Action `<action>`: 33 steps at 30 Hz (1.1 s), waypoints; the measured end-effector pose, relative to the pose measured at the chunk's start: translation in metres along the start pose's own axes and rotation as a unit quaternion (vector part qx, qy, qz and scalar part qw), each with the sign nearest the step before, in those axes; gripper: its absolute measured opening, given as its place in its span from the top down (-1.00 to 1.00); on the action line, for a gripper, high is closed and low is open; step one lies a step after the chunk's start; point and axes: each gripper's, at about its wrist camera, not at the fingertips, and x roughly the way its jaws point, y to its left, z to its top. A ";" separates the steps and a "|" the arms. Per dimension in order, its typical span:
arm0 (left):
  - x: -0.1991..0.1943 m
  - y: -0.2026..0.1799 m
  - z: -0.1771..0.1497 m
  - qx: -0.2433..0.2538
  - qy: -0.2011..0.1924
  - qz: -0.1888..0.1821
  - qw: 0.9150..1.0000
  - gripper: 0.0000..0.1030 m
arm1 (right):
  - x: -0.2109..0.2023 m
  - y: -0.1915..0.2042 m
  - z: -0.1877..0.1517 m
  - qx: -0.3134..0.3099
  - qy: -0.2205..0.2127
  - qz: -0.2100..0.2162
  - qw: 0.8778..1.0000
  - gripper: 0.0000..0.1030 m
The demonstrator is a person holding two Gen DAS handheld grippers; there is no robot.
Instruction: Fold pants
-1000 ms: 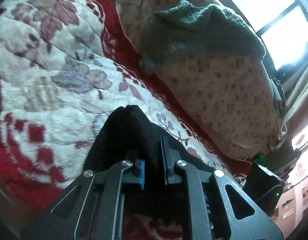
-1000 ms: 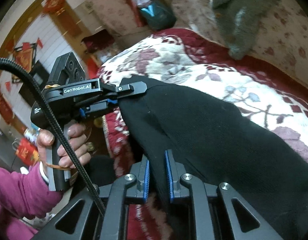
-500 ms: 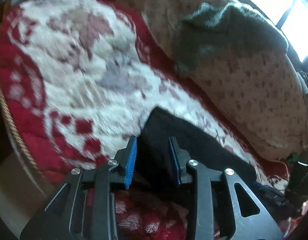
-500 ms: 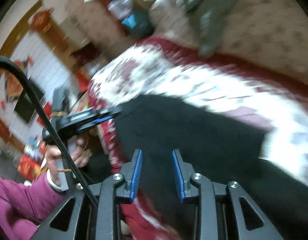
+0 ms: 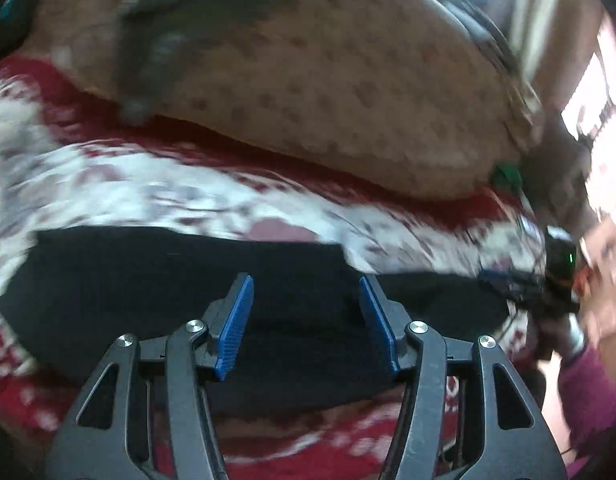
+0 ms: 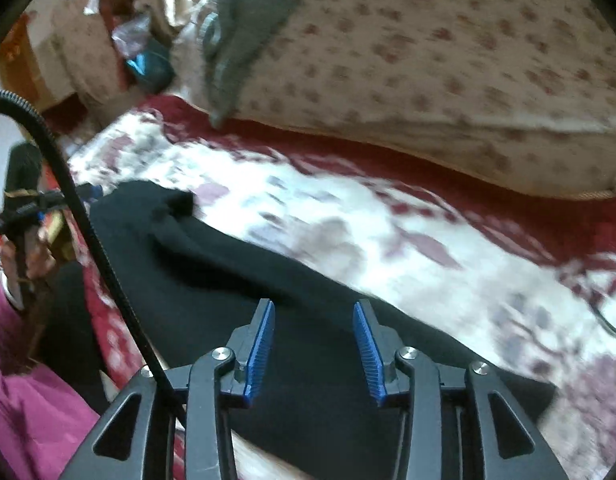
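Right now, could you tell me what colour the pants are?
The pants are plain black, clearest in the right wrist view.

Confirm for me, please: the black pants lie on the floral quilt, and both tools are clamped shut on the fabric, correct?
Not quite. The black pants do lie on the floral quilt, but both wrist views show the left tool and right tool open, holding nothing.
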 end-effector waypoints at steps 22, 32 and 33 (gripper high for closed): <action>0.117 -0.089 0.027 0.222 0.165 -0.051 0.960 -0.06 | 0.034 -0.030 0.001 -0.164 0.108 0.011 0.981 0.06; 0.135 -0.099 0.017 0.351 0.231 -0.028 0.907 -0.07 | 0.042 -0.005 0.002 -0.257 0.145 0.018 0.955 0.62; 0.137 -0.101 0.015 0.364 0.231 -0.020 0.902 -0.07 | 0.042 -0.001 0.001 -0.266 0.146 0.011 0.953 0.69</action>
